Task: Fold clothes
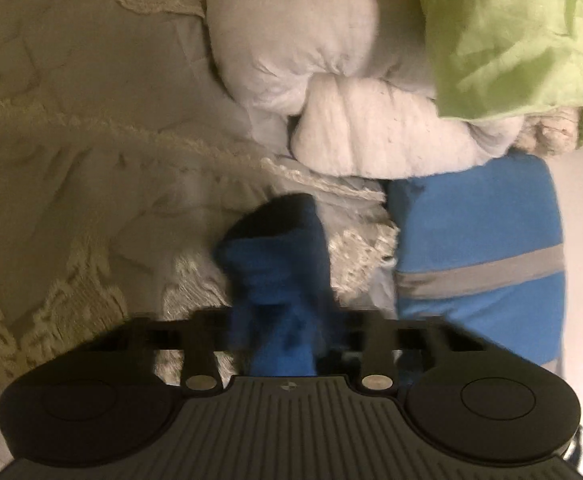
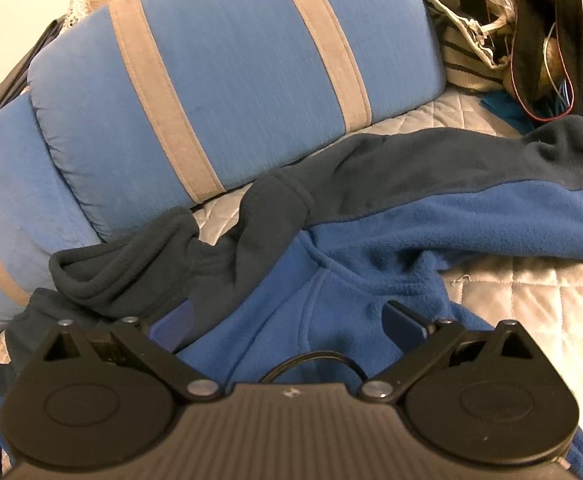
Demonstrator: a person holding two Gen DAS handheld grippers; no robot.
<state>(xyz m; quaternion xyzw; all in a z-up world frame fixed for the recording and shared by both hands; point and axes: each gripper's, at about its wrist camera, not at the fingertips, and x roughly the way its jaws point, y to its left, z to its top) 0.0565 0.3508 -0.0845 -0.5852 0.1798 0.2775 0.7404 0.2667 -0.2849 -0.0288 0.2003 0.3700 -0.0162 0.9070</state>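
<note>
Clamped on a bunched end of the blue fleece (image 1: pixel 279 280), the left gripper (image 1: pixel 281 320) lifts it over the lace bedcover (image 1: pixel 71 160); the right gripper (image 2: pixel 287 322) hovers with jaws apart above the fleece body on the quilt (image 2: pixel 531 300). Keep that pinch firm, draw the sleeve across flat

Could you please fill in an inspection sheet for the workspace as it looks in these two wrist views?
Surface: quilted bedspread; lace-trimmed cover in the left view.
Job's things: blue fleece jacket lies crumpled, unfolded; a bunched part sits in the left gripper.
Clutter: blue pillow with grey stripes, white bundle, green cloth, bag with black straps.
Grippers: left gripper shut on fleece; right gripper open over the jacket.
Cables: thin wires by the bag.
Surroundings: nothing seen.
</note>
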